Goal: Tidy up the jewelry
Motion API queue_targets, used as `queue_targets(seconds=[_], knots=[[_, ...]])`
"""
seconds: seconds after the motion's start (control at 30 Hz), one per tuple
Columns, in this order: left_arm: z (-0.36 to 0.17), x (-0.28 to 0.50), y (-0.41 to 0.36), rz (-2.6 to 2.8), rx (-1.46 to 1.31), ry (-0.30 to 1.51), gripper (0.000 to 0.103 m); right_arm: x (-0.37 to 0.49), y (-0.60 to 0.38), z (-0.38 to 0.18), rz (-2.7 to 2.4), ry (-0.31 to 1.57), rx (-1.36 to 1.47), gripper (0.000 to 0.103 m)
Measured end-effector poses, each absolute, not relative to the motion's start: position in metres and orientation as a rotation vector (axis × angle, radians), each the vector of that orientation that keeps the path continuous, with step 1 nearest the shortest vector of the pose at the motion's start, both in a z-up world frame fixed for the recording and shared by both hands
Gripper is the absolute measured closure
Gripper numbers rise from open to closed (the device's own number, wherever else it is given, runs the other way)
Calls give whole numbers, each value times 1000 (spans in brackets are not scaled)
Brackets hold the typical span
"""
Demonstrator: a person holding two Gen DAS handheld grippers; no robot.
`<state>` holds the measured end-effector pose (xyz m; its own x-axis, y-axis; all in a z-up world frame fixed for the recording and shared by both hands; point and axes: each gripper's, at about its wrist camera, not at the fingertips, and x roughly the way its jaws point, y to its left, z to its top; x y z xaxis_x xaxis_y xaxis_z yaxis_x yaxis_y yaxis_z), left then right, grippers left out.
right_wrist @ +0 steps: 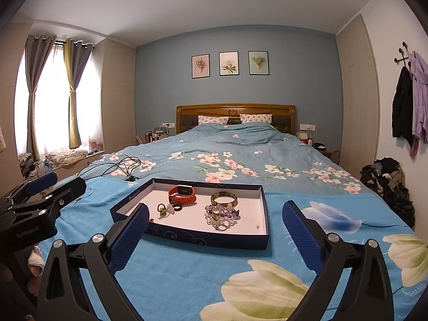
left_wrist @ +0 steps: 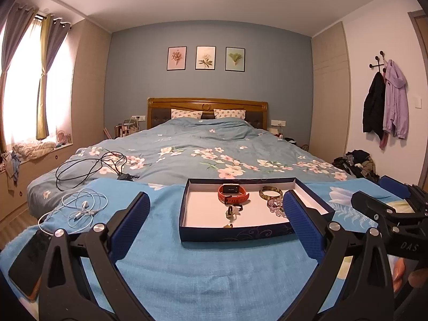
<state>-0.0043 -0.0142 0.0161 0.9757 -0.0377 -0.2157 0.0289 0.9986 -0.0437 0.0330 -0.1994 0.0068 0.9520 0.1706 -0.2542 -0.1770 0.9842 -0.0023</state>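
both grippers, left gripper [left_wrist: 216, 214] and right gripper [right_wrist: 215, 222], hover wide apart and empty before the tray [right_wrist: 208, 236], where the red watch [right_wrist: 182, 194], bangle [right_wrist: 224, 199] and beads [right_wrist: 222, 215] lie gathered, likely for sorting

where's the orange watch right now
The orange watch lies inside the dark blue tray on the bed, toward its far edge, in both wrist views. The gold bangle sits to its right and a small black ring just in front.
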Motion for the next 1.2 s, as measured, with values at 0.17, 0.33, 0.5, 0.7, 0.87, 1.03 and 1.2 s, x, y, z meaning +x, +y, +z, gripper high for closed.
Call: queue_targets(seconds=[0.17,0.33,0.5,0.7,0.87,1.03,1.2], knots=[[17,-3,-15,-15,-31,218,5,32,-199,7,172,251,-19,7],[17,-1,-13,2,-38,221,5,32,-198,9,169,250,-20,7],[18,-2,-11,14,-37,220,5,31,-196,9,172,250,-26,7],[20,-4,-10,14,-45,216,5,31,-195,8,173,250,-25,7],[20,-5,-10,16,-45,214,5,32,-195,8,175,252,-22,7],[19,-5,-10,18,-42,213,5,32,-195,8,175,253,-21,7],[18,-4,-11,17,-43,214,5,33,-195,7,176,255,-21,7]])
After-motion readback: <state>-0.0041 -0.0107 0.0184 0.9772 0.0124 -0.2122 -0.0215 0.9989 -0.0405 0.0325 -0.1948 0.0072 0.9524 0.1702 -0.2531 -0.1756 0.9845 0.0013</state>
